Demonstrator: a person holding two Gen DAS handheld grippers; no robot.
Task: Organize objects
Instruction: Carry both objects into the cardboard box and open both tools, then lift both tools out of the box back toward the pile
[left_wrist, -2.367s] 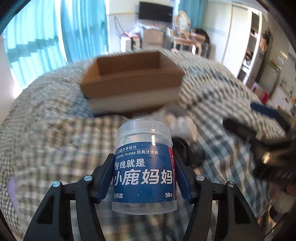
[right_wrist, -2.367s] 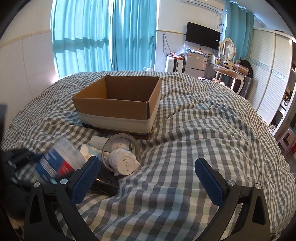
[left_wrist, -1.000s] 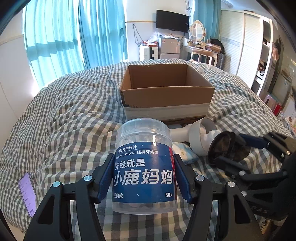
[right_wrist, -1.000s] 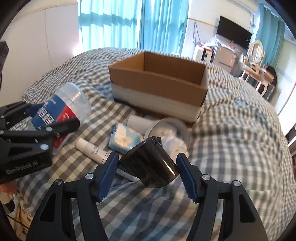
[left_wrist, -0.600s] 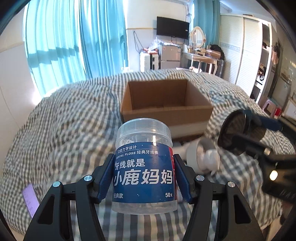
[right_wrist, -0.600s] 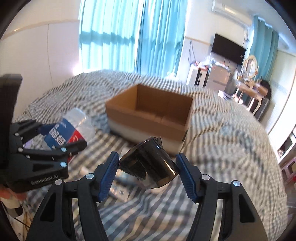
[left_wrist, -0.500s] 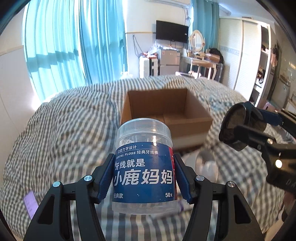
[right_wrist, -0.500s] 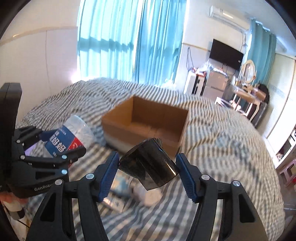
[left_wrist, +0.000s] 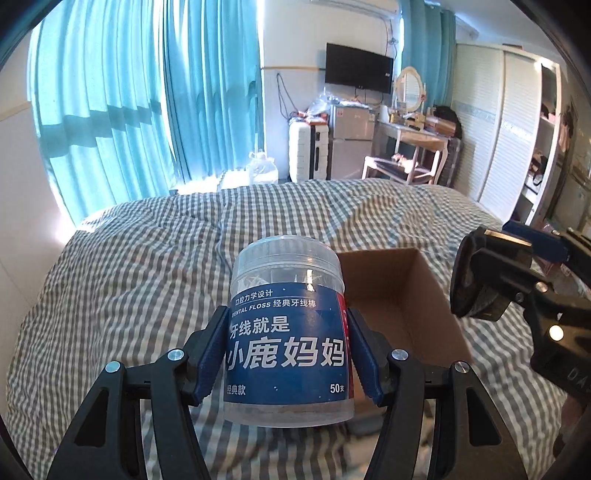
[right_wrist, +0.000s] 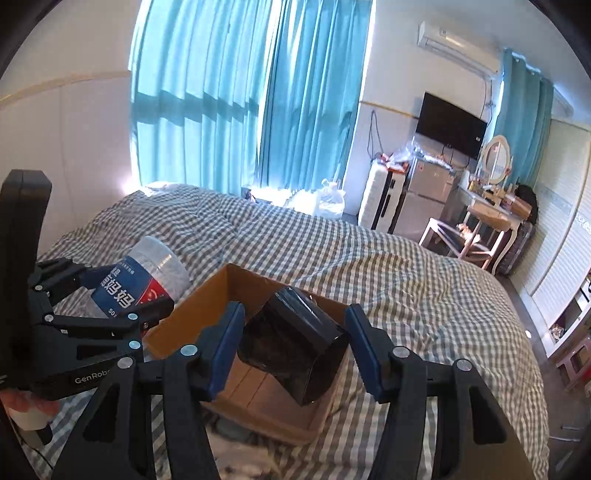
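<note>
My left gripper (left_wrist: 287, 350) is shut on a clear dental floss jar (left_wrist: 286, 332) with a blue label, held upright just left of the open cardboard box (left_wrist: 410, 295) on the bed. My right gripper (right_wrist: 295, 347) is shut on a dark translucent cup (right_wrist: 291, 343), tilted on its side over the box (right_wrist: 207, 317). The cup and right gripper show at the right of the left wrist view (left_wrist: 484, 273). The jar and left gripper show at the left of the right wrist view (right_wrist: 136, 280).
The box sits on a grey checked bedspread (left_wrist: 147, 266). Teal curtains (left_wrist: 110, 92), a white cabinet (left_wrist: 308, 151), a dressing table (left_wrist: 413, 147) and wardrobes (left_wrist: 498, 129) lie beyond the bed.
Both grippers rose and moved forward with their loads; the cup now hangs over the box and the jar is beside its left wall. The loose items on the bed dropped out of view.
</note>
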